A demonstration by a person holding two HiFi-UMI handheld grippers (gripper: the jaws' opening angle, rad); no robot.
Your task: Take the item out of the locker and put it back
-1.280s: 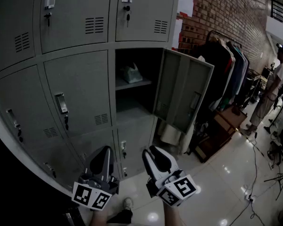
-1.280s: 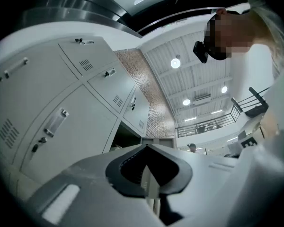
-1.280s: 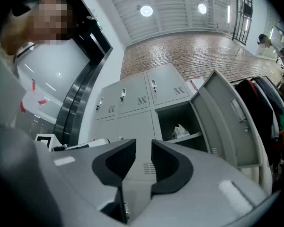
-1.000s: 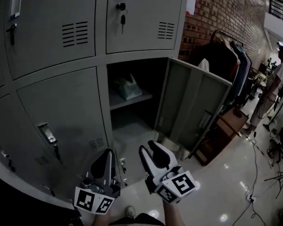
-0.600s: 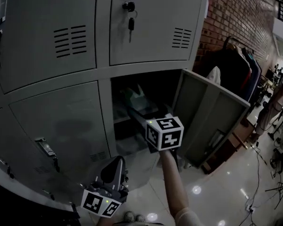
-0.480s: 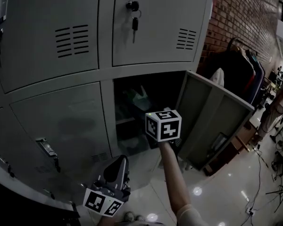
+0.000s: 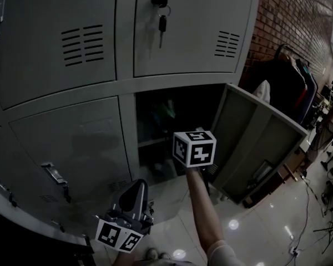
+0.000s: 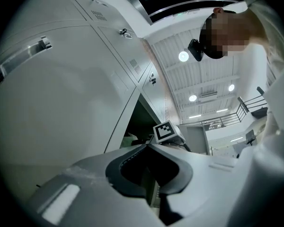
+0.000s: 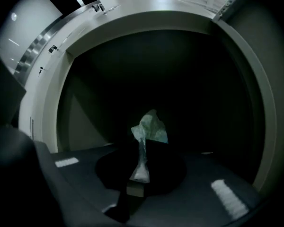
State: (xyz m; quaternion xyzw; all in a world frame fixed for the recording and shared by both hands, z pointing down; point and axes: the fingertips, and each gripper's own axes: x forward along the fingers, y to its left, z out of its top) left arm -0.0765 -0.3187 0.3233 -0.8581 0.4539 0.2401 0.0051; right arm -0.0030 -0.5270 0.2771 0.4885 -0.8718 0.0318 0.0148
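Jaws of right gripper (image 9: 141, 143) clamped on plastic bag (image 9: 152, 126) | bag to be drawn out level, kept clear of locker door (image 7: 258, 140)

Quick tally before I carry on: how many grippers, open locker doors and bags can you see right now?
Grippers: 2 (left gripper, right gripper)
Open locker doors: 1 (open door)
Bags: 1 (plastic bag, pinched in the right gripper)
Total: 4
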